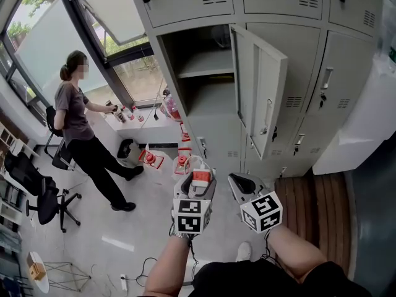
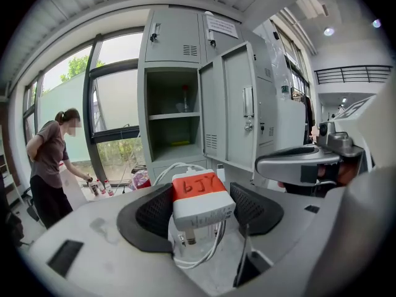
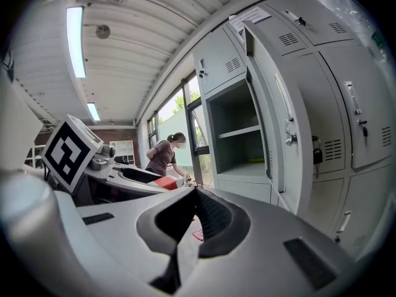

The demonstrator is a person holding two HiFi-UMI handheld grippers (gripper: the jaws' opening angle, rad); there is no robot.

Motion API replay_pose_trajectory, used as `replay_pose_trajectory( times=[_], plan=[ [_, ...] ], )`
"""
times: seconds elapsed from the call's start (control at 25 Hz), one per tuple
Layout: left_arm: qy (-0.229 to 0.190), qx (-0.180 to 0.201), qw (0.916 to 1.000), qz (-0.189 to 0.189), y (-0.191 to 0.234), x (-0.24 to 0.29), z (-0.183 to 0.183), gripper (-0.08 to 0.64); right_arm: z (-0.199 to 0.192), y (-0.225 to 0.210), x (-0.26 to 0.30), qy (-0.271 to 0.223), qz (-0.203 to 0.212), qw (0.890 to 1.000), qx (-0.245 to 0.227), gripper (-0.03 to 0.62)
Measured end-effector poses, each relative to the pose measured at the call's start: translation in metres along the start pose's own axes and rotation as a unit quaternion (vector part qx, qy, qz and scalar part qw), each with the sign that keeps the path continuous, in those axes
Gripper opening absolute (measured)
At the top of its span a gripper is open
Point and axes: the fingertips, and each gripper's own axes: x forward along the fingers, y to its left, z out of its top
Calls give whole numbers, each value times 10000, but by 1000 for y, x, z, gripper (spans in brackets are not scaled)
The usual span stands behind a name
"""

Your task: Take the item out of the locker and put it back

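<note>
writing: charger (image 2: 201, 197) has black hand-lettering on its orange top, reads "bJY" or "6JY", first sign unclear; white sheet (image 2: 221, 25) stuck on an upper locker door, print too small to read
markers: black-and-white squares on the cubes (image 1: 190, 215) of both tools
room: pale grey floor (image 1: 148, 215), tall window (image 1: 43, 42) with green outside, ribbed white ceiling (image 3: 124, 48) with strip lights
people: person (image 1: 77, 119) stands at the window, hand on a white desk (image 1: 154, 129) near small bottles (image 1: 124, 113); black chair (image 1: 40, 197) behind them
locker (image 1: 213, 107): grey metal, one compartment open, door (image 1: 263, 101) swung out to the right, one shelf (image 1: 204, 67) inside
charger look: white block, orange upper part, metal plug end facing the camera, white cable (image 2: 193, 263) looped under it
charger place: out of the locker, in front of the open compartment, above the floor
left hand-held gripper (image 2: 204, 209): black ribbed pads closed on the charger's two sides, holding it
right hand-held gripper (image 3: 195, 209): pads pressed together, nothing between them, just right of the left one
</note>
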Motion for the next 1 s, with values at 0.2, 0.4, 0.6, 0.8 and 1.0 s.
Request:
replay_pose_trajectory(
  times=[0.2, 0.4, 0.6, 0.8, 1.0],
  plan=[
    [-41, 114, 9999, 10, -13, 15, 21, 296, 8, -16, -6, -70, 48, 10000, 16, 52],
    [-146, 250, 9996, 22, -16, 30, 44, 296, 17, -25, -4, -160, 93, 9998, -4, 52],
    [-188, 328, 9993, -26, -9, 50, 58, 296, 24, -34, 4, -193, 34, 9998, -15, 52],
    [-254, 392, 9988, -170, 3, 75, 69, 296, 31, -41, 24, -198, -82, 9997, -64, 52],
    [-251, 494, 9976, -418, 19, 108, 80, 296, 36, -53, 56, -169, -242, 9995, -67, 52]
  ],
)
